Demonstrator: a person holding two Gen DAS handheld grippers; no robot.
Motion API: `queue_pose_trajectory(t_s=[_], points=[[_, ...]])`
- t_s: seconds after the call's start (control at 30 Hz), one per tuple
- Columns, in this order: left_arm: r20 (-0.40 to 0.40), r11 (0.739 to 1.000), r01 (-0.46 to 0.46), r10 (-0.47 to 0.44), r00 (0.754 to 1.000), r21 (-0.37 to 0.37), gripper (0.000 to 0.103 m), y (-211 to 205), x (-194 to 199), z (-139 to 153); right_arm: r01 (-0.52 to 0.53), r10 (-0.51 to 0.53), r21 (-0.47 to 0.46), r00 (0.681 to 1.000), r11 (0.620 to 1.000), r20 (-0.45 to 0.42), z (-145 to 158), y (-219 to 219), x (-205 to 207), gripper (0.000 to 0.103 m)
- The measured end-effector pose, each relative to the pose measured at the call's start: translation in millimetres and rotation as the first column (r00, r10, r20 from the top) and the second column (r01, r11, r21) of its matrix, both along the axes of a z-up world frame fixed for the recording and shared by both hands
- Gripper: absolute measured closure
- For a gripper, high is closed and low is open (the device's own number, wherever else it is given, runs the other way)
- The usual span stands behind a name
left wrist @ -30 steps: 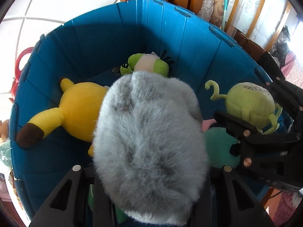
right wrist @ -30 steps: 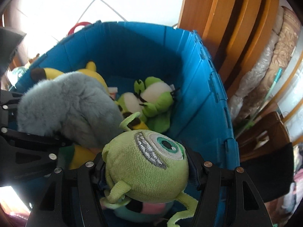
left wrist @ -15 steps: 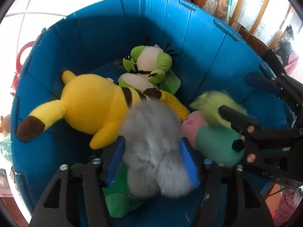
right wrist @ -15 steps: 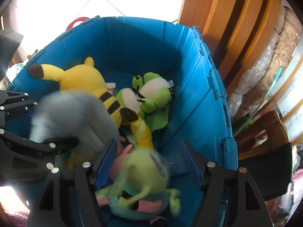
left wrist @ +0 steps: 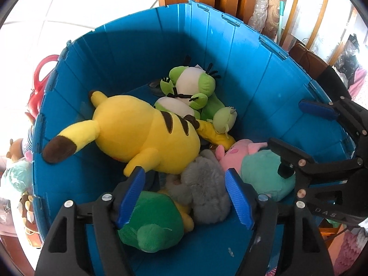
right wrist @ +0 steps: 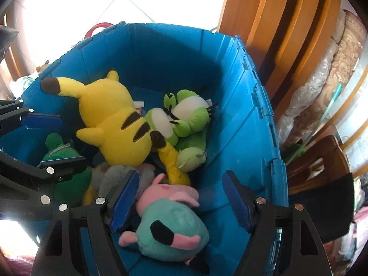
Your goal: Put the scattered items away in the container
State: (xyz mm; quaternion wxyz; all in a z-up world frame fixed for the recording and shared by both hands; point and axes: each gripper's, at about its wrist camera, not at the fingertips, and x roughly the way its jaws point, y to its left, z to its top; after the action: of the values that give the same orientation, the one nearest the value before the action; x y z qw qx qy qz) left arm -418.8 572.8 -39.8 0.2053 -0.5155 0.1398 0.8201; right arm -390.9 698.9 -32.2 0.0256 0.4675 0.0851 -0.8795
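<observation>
Plushies are all piled in the blue bin (left wrist: 241,53), a ribbed plastic tub with notched rims. Your left tool (left wrist: 184,197) hangs over it with its ridged blue pads spread and still widening; the fuzzy grey plush (left wrist: 204,191) sits below between them, not touched. Your right tool (right wrist: 181,202) is spreading too, with the pink-and-teal pig plush (right wrist: 170,220) lying loose under the gap.

Hard to make out: the grey one is half buried under the big smooth yellow plush (left wrist: 142,135), so you can't tell what animal it is. The dark green plush (left wrist: 149,223) is partly cut off by your left tool's finger. The small pale green plush (right wrist: 191,158) is wedged against the green-and-white frog plush (right wrist: 181,119), face mostly hidden.

Only the left view shows the red handle thing (left wrist: 41,73) and the toys outside the bin; the right view shows more of the wooden furniture (right wrist: 276,23).
</observation>
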Motion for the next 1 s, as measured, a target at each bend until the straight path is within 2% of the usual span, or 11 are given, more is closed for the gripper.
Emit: queue_pose_trajectory(t_s=[0.37,0.47,0.67,0.87,1.0], points=[[-0.030,0.999,-0.042,0.042,0.999,0.011,0.032,-17,15,5,-0.004,0.003,-0.005,1.000,1.000,-0.027,9,-6,15,0.027],[-0.038,0.999,-0.047,0.048,0.998,0.017,0.032,-22,22,7,-0.010,0.009,-0.006,0.999,1.000,-0.040,13,-10,22,0.021],[-0.065,0.998,-0.060,0.062,0.996,0.030,0.032,-33,39,16,-0.017,0.016,-0.013,0.998,1.000,-0.069,21,-18,36,0.019],[-0.112,0.995,-0.095,0.099,0.989,0.044,0.032,-50,60,24,-0.011,0.008,-0.025,0.994,1.000,-0.110,28,-22,56,0.004],[-0.141,0.991,-0.121,0.128,0.982,0.060,0.028,-63,79,27,-0.009,0.003,-0.036,0.989,0.999,-0.147,32,-26,72,0.001]])
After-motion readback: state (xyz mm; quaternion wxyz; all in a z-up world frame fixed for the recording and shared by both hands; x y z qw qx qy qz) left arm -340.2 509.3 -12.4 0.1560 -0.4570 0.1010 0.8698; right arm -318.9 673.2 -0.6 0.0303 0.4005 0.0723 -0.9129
